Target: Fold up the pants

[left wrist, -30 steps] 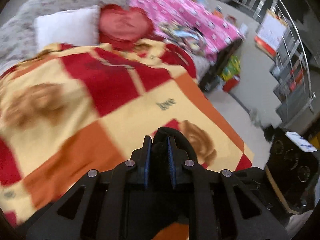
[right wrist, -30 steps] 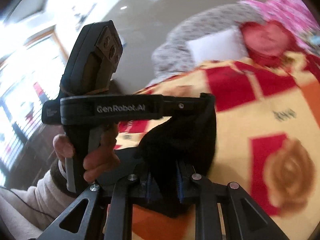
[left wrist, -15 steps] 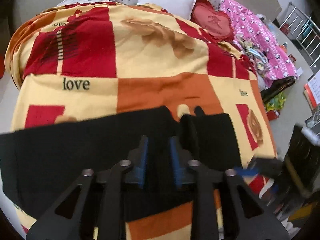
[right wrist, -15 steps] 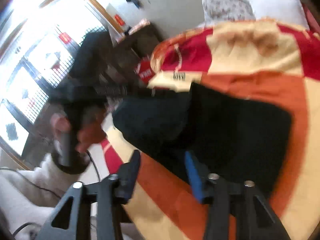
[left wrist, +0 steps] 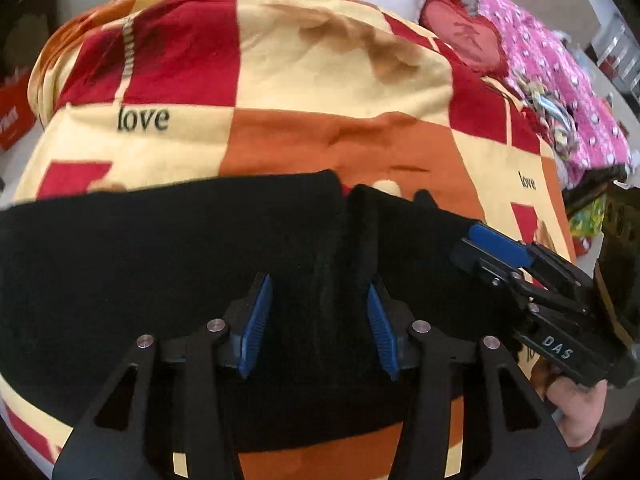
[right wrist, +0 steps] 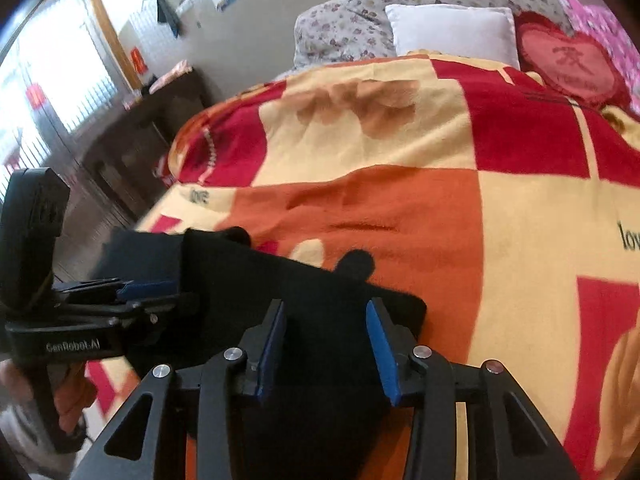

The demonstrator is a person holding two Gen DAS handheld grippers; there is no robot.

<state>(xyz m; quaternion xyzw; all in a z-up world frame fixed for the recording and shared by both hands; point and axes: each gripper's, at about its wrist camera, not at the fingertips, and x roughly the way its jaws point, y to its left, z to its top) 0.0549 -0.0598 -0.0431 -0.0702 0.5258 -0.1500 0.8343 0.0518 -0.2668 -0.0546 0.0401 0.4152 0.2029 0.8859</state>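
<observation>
The black pants [left wrist: 168, 264] lie spread across the near part of the checked blanket [left wrist: 320, 80]; in the right wrist view they [right wrist: 312, 292] reach to the bed's near left corner. My left gripper [left wrist: 320, 316] is open just above the pants, a raised fold of cloth between its blue pads. My right gripper [right wrist: 326, 340] is open over the pants' right end. It also shows in the left wrist view [left wrist: 492, 248] at the right, and the left gripper shows in the right wrist view [right wrist: 148, 292] at the left.
A white pillow [right wrist: 452, 28], a red heart cushion [right wrist: 572, 64] and a pink quilt [left wrist: 560, 80] lie at the bed's far end. A dark cabinet [right wrist: 132, 140] stands left of the bed. A red box [left wrist: 12, 116] sits on the floor.
Both grippers held the pants up, then laid them on the blanket and opened. The pants now rest flat, free of both grippers.
</observation>
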